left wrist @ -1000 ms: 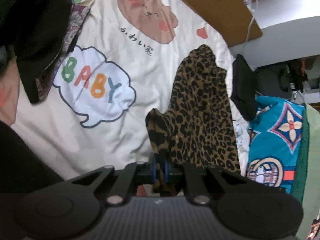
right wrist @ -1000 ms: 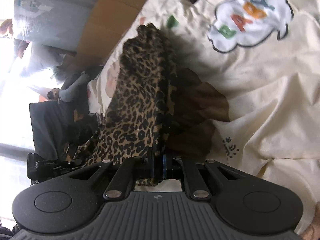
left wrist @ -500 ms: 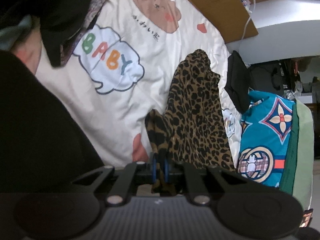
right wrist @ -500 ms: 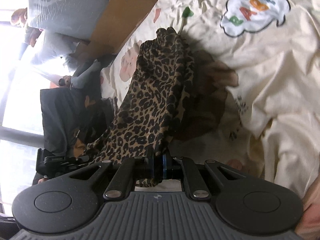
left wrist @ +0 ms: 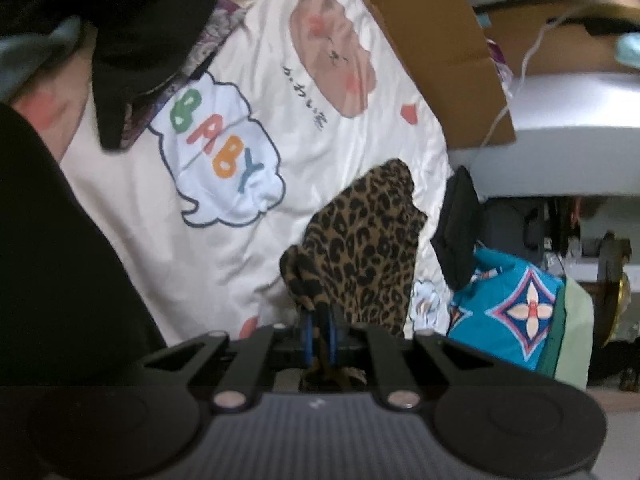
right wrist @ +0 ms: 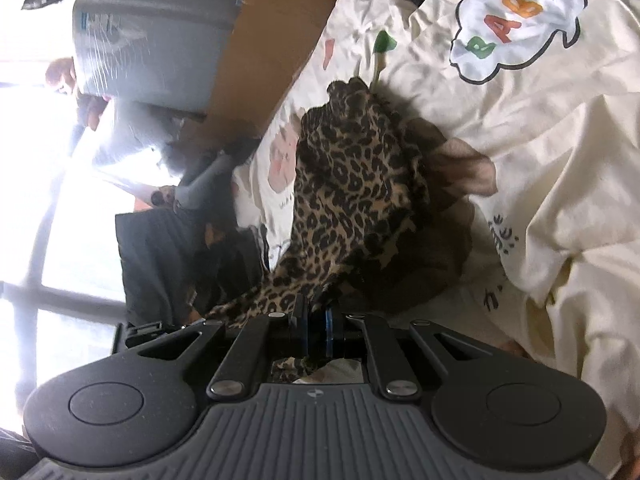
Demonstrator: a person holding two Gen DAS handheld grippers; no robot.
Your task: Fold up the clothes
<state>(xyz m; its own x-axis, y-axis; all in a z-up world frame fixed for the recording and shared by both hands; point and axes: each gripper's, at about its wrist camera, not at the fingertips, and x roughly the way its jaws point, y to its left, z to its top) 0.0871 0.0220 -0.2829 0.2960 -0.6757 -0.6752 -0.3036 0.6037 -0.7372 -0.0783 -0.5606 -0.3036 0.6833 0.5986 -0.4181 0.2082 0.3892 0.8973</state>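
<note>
Both tools, left tool (left wrist: 319, 336) and right tool (right wrist: 316, 330), grip 1 brown-and-black leopard-print fabric garment (left wrist: 368, 248), held above the cream cartoon-print bed sheet (left wrist: 168, 240). Step: spreading it out; next, lay it flat, probably.

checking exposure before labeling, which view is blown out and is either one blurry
Right wrist view: window at left washes out to white, glare veiling things beside it; leopard-print garment stays fairly sharp. Left wrist view: evenly lit but dimmer, slightly soft all over, the BABY print smeared; edges bend with the fisheye.
</note>
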